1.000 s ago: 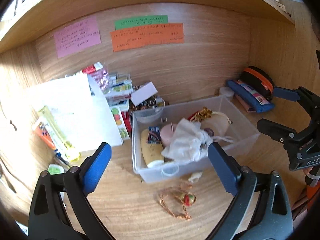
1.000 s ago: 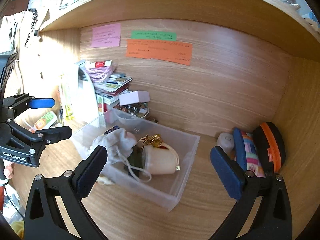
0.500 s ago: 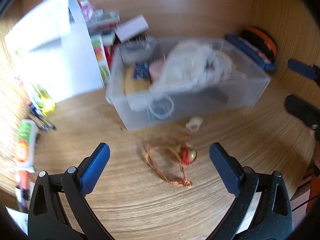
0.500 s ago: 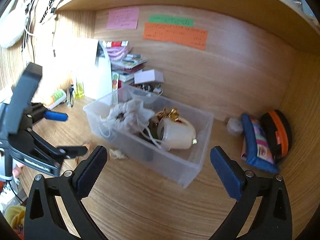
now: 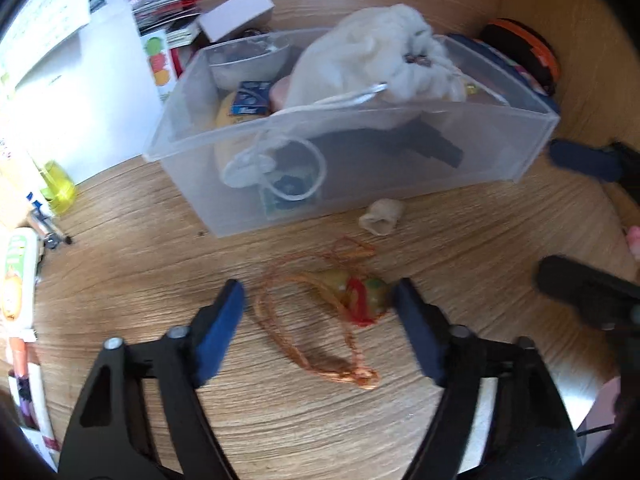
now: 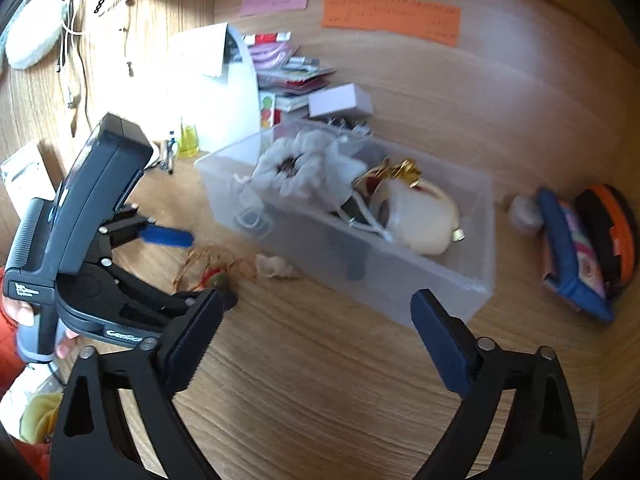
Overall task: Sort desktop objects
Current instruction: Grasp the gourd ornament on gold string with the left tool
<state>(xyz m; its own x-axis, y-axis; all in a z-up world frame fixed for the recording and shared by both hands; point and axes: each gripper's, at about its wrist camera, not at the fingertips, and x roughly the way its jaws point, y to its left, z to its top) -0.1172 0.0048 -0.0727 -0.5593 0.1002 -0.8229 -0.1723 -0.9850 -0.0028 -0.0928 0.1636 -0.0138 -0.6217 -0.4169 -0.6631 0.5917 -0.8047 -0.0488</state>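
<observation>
From my left wrist, my left gripper (image 5: 318, 312) is spread wide with nothing held, its pads flanking the ornament (image 5: 356, 294) and its tangled cord (image 5: 316, 344) on the bench (image 5: 320, 420). I think closing now could catch only cord, or nudge the ornament sideways.

From my right wrist, my right gripper (image 6: 316, 332) hangs wide and empty near the clear bin (image 6: 400, 280); it might bump it.
</observation>
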